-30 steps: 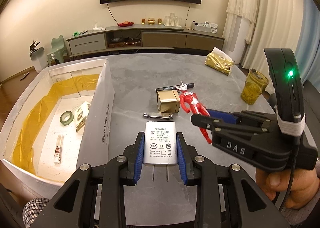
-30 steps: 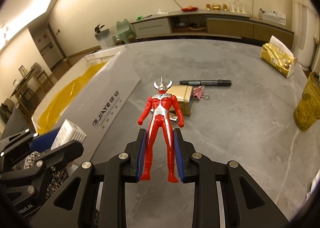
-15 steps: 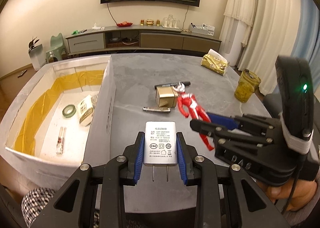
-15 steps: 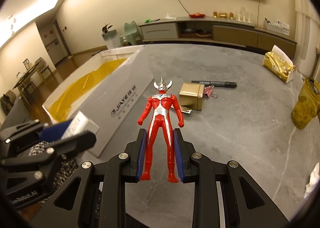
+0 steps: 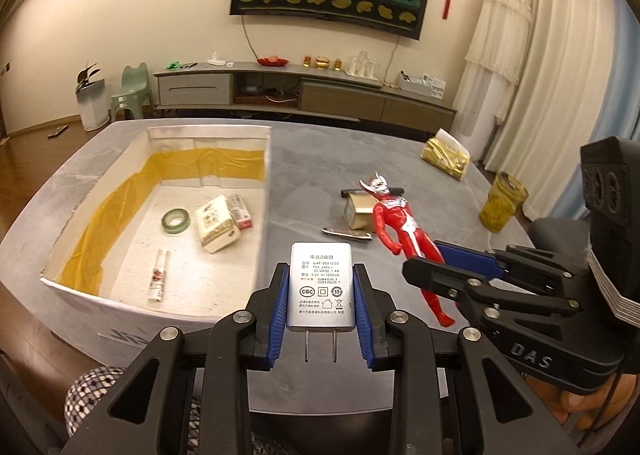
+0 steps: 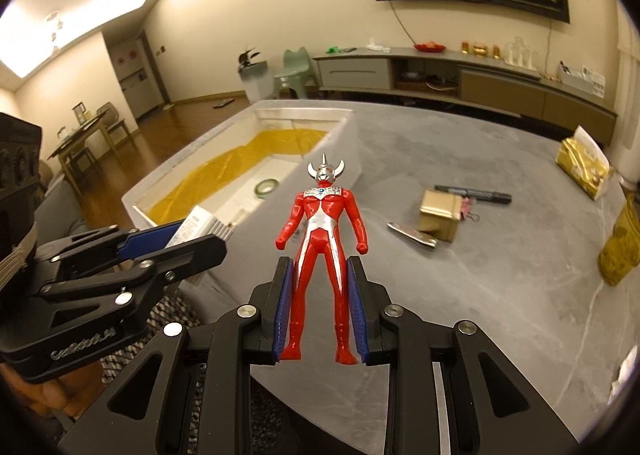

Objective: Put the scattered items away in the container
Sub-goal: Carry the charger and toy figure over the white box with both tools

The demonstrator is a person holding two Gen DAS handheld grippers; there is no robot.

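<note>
We have lifted both loads higher, opening the white box (image 5: 268,175), left of frame, for dropping. It holds five items. Centre, our left gripper (image 5: 320,309) clamps one charger (image 5: 321,287). Right, our right gripper (image 6: 319,309) clamps one red figure (image 6: 322,239); four items remain on the table (image 5: 312,159).

Light level: warm, moderately dim indoor light, yellow cast in both views.
Source: bright ceiling strip (image 6: 72,21) at 10 o'clock in the right wrist view, blown out to white.
Glare: soft sheen on the grey table (image 5: 400,159); small highlights on the red figure (image 6: 320,231).
Shadows: soft and weak.
Distortion: strong fisheye bending; dark vignette at all corners.
Focus: centre sharp; rim slightly soft.
</note>
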